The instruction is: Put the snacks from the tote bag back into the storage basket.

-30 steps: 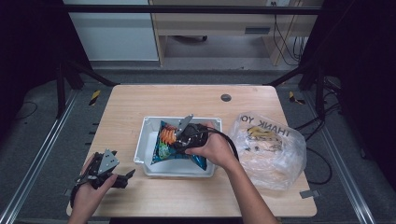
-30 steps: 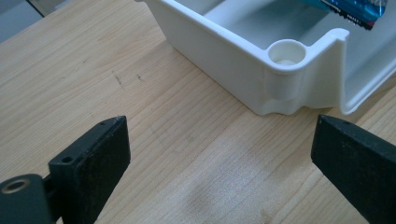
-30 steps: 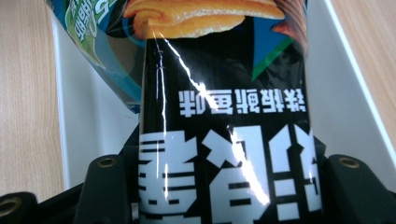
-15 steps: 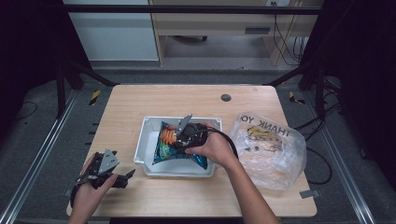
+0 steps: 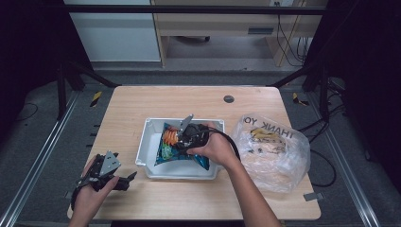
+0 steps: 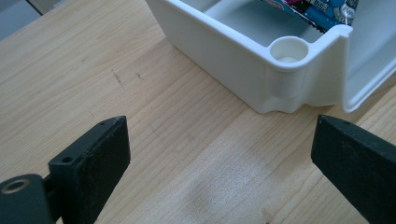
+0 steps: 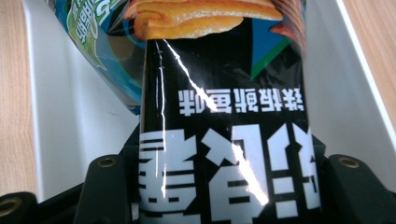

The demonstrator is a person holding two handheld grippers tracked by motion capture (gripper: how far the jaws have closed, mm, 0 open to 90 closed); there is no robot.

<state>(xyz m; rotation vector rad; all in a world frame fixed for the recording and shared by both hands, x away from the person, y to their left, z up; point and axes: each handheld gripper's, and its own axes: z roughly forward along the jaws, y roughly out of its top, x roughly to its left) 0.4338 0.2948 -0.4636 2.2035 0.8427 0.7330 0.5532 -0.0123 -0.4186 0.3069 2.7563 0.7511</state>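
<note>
Table [image 5: 142, 101]: one, light wood, bearing everything below.
Plastic bag [image 5: 272, 153]: one, clear, printed, just right of the bin.
Bin [image 5: 150, 142]: one, white, mid-table.
Snack packets: two in the bin, a black one [image 7: 224, 140] over a blue one [image 5: 163, 153].
Right gripper [image 5: 182, 137]: clamped on the black packet.
Left gripper [image 5: 125, 178]: jaws wide apart, nothing between them, near the bin's corner.

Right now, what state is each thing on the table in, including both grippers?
Snack bag: gripped, over the bin.
Right gripper: shut on the snack bag.
Left gripper: jaws open, nothing between them.
White bin: upright, holds a blue packet.
Clear plastic bag: beside the bin, stuffed with contents.
</note>
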